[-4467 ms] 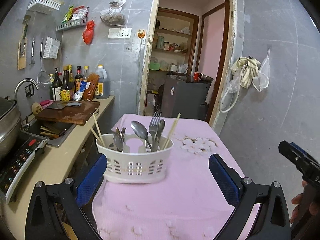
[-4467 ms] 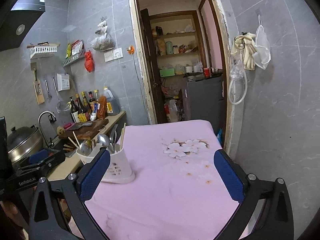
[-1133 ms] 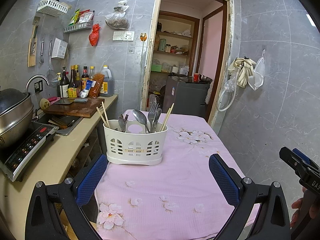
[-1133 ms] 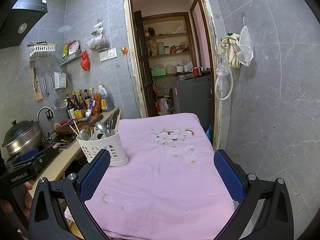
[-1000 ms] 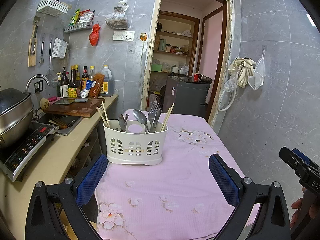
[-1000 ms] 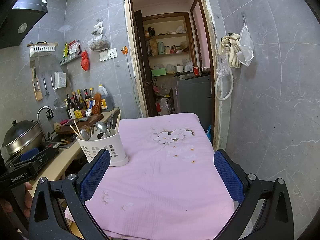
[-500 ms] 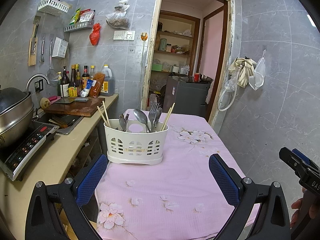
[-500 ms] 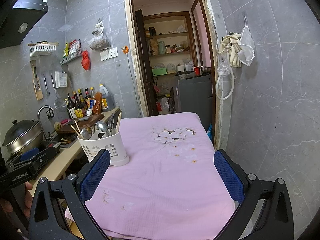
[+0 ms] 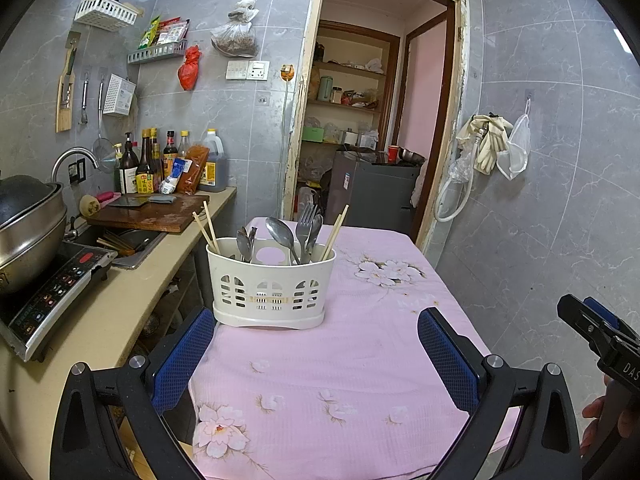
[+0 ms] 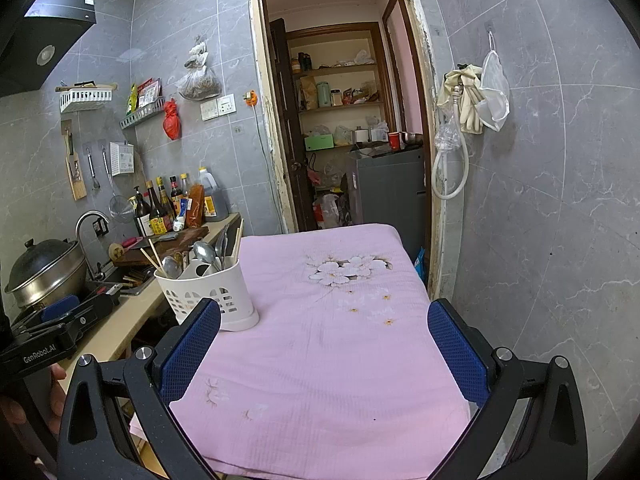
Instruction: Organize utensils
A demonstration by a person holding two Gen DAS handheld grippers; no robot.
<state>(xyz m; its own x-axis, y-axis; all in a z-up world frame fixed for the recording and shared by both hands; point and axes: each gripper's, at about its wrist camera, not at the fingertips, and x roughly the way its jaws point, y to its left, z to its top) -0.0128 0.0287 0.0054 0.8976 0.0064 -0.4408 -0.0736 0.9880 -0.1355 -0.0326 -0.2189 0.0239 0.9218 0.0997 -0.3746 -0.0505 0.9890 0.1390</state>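
Utensils sit upright in a white slotted caddy (image 9: 270, 286) at centre frame of the left wrist view, on the near left part of a table covered by a pink flowered cloth (image 9: 344, 364). Spoons (image 9: 280, 234) and a fork (image 9: 306, 220) in the middle sections, chopsticks (image 9: 206, 226) at the left end, another pair (image 9: 335, 232) at the right end, all leaning. Left gripper (image 9: 320, 360) low in frame, jaws spread wide, empty, short of the caddy. Right gripper (image 10: 324, 344) also released and empty, over the bare cloth; caddy at middle left of its view, beside the left blue pad (image 10: 188, 344). Counter (image 9: 100, 320) with cutting board (image 9: 148, 212), sauce bottles (image 9: 160, 164) and a pot (image 9: 28, 224) at left. Open doorway (image 9: 372, 120) at upper centre.
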